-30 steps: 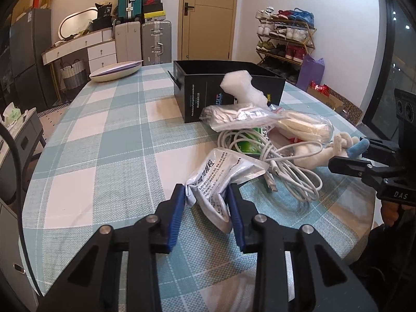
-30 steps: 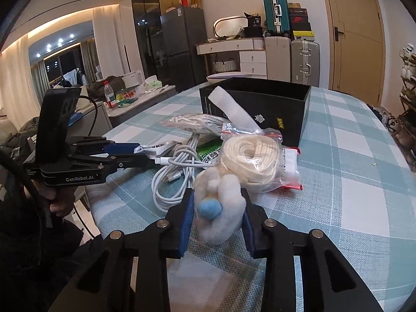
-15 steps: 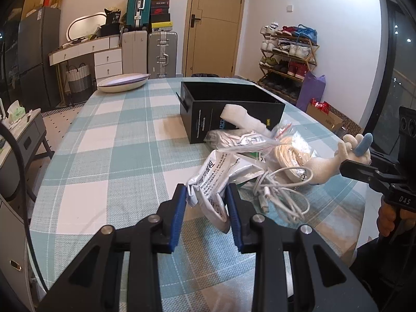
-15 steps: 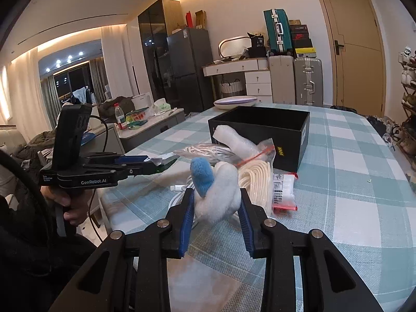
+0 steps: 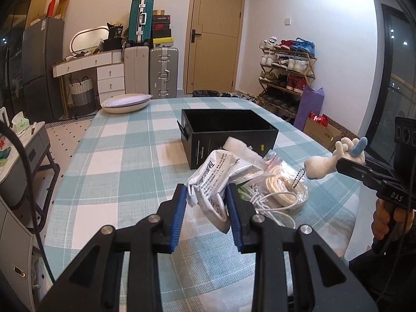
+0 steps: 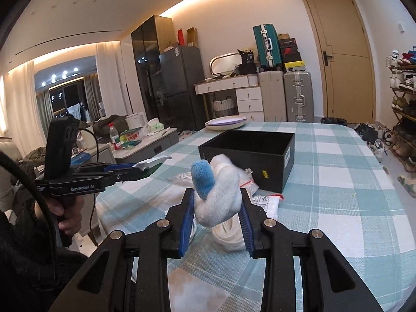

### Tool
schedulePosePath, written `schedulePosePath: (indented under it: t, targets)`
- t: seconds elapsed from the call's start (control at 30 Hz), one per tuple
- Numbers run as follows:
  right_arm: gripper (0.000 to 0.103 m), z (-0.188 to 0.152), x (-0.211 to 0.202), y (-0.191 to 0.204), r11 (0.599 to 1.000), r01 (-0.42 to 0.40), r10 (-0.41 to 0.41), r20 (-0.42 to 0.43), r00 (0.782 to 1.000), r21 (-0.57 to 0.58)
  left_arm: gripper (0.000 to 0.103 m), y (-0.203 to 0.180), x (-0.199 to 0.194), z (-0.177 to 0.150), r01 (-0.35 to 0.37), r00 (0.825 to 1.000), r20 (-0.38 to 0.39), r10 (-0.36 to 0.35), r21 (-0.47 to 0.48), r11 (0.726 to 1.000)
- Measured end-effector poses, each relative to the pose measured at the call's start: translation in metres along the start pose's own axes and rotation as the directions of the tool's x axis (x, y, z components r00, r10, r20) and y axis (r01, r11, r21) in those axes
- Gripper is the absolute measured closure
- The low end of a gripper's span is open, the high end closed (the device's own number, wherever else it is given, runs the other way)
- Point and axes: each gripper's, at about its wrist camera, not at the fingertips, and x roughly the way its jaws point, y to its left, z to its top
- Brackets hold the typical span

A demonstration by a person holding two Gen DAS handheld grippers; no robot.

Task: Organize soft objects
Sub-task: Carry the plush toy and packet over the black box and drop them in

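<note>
Soft items, by count: one silver foil pouch (image 5: 215, 179), one white plush toy (image 6: 221, 195) with a blue tip, one bagged coil of cream cord (image 5: 283, 187), one loose white cable (image 5: 270, 208), one white foam piece (image 5: 238, 144).

Your left gripper (image 5: 206, 202) has its blue pads pinched on the foil pouch; the pouch is crumpled between them and clear of the checked tablecloth (image 5: 117, 156). Your right gripper (image 6: 217, 205) is clamped on the plush toy, blue tip pointing up-left, toy lifted off the cloth. In the left wrist view the toy's small ball chain hangs free over the bagged cord.

One black box (image 5: 228, 132), open top, sits just behind the pile; I can't see anything inside from either view. Foam piece is against its near wall. Bagged cord and cable lie on the cloth in front of the box, between your two grippers.

One oval dish (image 5: 126, 102) at the table's far end, well apart from the pile.
</note>
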Motion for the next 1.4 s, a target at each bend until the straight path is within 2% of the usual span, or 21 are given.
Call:
schedulePosePath:
  t: [0.23,0.6,1.13,1.4]
  targets:
    - [0.07,0.013,-0.005,-0.006,0.999,0.033,-0.033,0.036,0.999,0.019,0.073,-0.003,-0.001,0.017,-0.015,1.0,0.027,0.015,0.007,1.0]
    - [0.07,0.046,-0.003,-0.016,0.999,0.042,-0.045,0.07,0.997,0.035,0.073,-0.002,0.012,0.045,-0.078,0.996,0.051,0.078,-0.009,0.997]
    - [0.07,0.084,0.02,-0.028,0.998,0.046,-0.049,0.069,0.996,0.039,0.073,-0.01,0.043,0.084,-0.118,0.992,0.052,0.118,0.003,0.993]
    - [0.07,0.097,0.041,-0.037,0.998,0.047,-0.049,0.047,0.998,0.042,0.073,-0.011,0.065,0.1,-0.109,0.993,0.042,0.109,0.008,0.994]
